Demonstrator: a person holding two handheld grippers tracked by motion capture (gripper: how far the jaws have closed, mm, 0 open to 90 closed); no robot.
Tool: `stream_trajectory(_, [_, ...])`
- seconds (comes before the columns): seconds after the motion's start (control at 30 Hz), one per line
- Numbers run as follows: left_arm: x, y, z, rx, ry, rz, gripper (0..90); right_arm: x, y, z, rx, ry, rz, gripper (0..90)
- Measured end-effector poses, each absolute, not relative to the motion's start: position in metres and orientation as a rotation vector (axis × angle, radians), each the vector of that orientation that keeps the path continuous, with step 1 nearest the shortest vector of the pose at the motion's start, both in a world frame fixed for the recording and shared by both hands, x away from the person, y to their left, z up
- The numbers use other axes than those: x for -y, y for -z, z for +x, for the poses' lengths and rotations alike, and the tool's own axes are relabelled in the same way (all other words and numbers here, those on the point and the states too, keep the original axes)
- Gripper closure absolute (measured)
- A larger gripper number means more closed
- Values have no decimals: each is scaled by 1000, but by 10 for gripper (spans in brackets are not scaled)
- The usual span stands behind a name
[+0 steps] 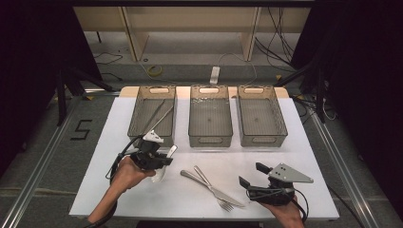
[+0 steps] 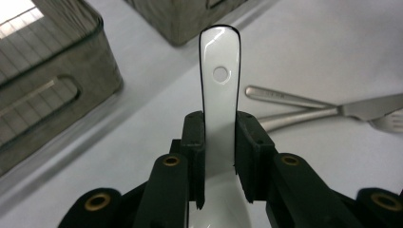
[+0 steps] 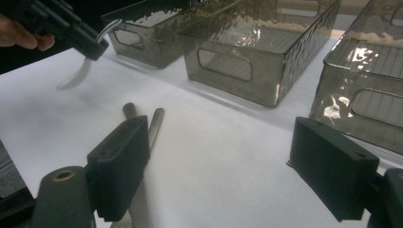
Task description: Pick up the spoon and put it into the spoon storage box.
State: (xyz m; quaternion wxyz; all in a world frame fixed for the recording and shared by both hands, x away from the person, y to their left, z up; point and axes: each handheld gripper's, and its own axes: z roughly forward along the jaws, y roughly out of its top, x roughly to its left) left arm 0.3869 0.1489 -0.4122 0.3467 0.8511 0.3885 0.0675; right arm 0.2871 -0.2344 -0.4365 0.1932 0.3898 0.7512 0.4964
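Black pads of the left tongs press on either side of a white ceramic spoon, closed down to the width of its handle; the handle, with a small round hole near its end, sticks out beyond the tips, while the bowl sits back behind the pads toward the hand. In the high view the spoon hangs off the table in those left tongs, just short of the leftmost of three smoky plastic bins, which already has a long metal utensil lying in it (tongs or a ladle, I cannot tell which). The right tongs hover wide open with nothing between the pads, close beside a knife and fork that lie crossed on the table between the two hands.

The likeliest trouble, as I judge it, is the grip itself: glazed ceramic is slick, the pads bear on the narrow edges of the handle only, and the heavy bowl hangs behind them. A quick swing toward a bin could let the spoon pivot or slide out and strike the table or a bin rim, where it might chip. Coming in too low could also catch the near wall of the bin just ahead of the left tongs.
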Motion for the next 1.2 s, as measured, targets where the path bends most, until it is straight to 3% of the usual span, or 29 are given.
stream_trajectory(1.2, [-109, 355, 459, -977, -232, 2049, 743, 237, 437, 288, -2098, -1401, 1108, 220])
